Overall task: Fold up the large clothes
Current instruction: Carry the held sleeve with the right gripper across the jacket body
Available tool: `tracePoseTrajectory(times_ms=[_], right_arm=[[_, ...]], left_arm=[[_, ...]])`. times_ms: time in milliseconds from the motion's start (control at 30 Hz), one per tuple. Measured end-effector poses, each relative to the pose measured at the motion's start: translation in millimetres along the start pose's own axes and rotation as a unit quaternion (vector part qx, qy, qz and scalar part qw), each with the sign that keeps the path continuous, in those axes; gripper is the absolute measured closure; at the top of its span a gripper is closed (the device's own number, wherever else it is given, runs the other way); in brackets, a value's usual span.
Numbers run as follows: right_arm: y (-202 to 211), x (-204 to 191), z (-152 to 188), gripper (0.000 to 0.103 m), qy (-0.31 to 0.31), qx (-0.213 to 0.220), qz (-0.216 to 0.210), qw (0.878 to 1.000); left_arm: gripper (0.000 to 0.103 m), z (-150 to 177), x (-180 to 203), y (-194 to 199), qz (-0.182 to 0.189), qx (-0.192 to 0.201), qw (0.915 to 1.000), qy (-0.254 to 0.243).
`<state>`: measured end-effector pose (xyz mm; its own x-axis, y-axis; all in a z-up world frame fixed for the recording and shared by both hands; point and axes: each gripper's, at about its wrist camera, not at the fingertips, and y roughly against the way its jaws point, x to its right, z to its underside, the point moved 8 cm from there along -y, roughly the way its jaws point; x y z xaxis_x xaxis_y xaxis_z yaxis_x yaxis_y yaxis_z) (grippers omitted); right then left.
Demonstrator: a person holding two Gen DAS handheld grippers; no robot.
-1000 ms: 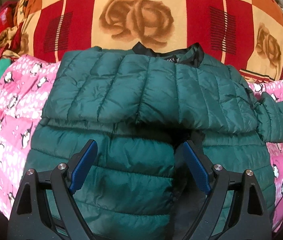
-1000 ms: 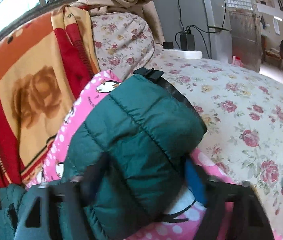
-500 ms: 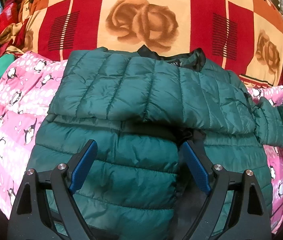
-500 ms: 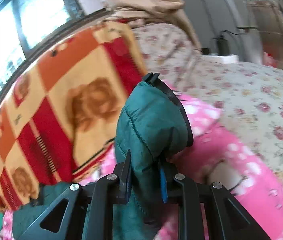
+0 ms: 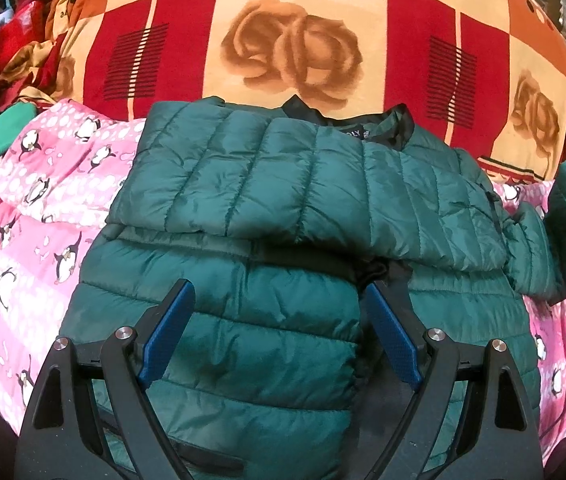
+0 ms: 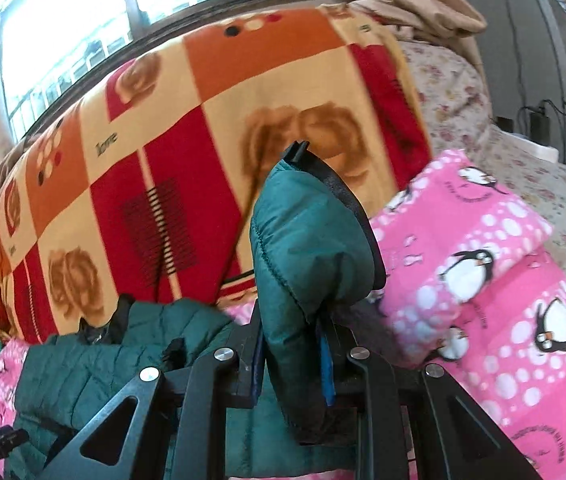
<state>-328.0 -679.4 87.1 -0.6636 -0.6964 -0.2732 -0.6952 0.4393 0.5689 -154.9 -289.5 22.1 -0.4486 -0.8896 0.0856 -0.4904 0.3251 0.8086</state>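
Pink penguin bedding (image 5: 35, 208) carries the green jacket (image 5: 267, 216); right claw (image 6: 295, 356) pinches its lifted sleeve (image 6: 307, 248), left claw (image 5: 279, 336) gapes above the hem. Slippery padding could slide free mid-fold.

The puffer jacket (image 5: 243, 216) is quilted cloth with a slight satin sheen, its collar lining (image 5: 387, 128) matt black. The pink penguin blanket (image 5: 31, 208) beneath looks soft and fleecy, as does the red and orange rose blanket (image 5: 295, 40) beyond. The left gripper (image 5: 279, 320) is matt black plastic with textured blue pads (image 5: 167, 332) and shiny metal rivets.
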Motion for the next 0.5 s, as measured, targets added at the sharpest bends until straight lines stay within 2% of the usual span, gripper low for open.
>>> tracePoseTrajectory(times_ms=[500], right_arm=[[-11,-75,24,0.082,0.055,-0.034,-0.061,0.996]], left_arm=[[0.016,-1,-8,1,0.000,0.001,0.9999,0.014]])
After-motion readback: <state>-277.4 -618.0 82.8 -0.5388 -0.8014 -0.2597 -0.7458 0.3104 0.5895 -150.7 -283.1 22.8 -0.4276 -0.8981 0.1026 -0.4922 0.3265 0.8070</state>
